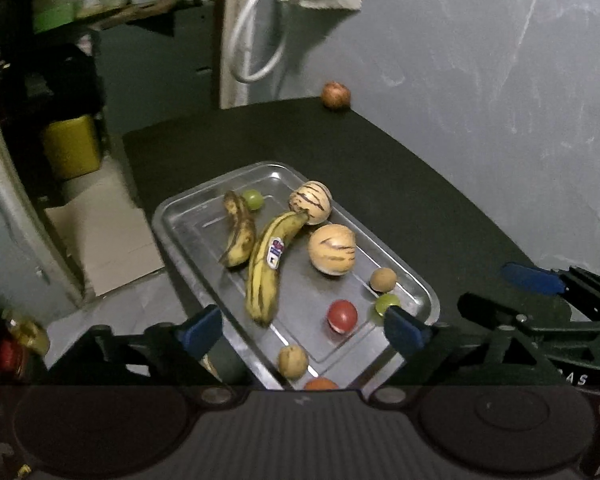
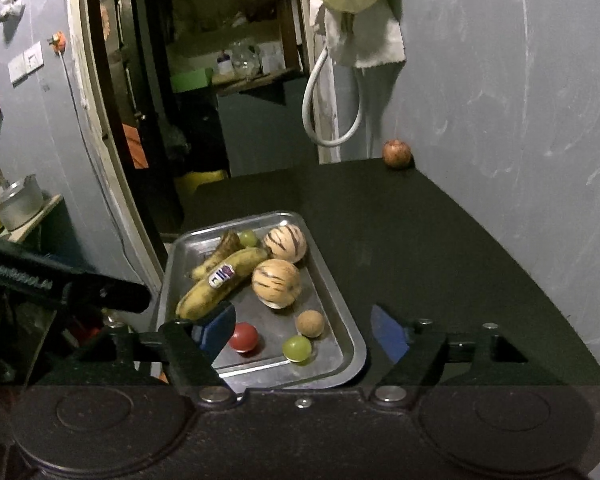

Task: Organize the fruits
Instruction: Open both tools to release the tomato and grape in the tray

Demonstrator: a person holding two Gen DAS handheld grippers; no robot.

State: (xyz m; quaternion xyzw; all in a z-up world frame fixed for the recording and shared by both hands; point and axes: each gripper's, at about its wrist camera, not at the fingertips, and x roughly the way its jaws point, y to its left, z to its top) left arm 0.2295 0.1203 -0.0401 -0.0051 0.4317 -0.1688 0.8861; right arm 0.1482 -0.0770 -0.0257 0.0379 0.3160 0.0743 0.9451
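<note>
The tray is shiny smooth metal, the tabletop matt black, perhaps cloth-covered.

Scuffed grey wall, dark table, open doorway, dim light.

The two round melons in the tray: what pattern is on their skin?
Both melons are pale cream with dark stripes, clearest in the right wrist view.
</note>
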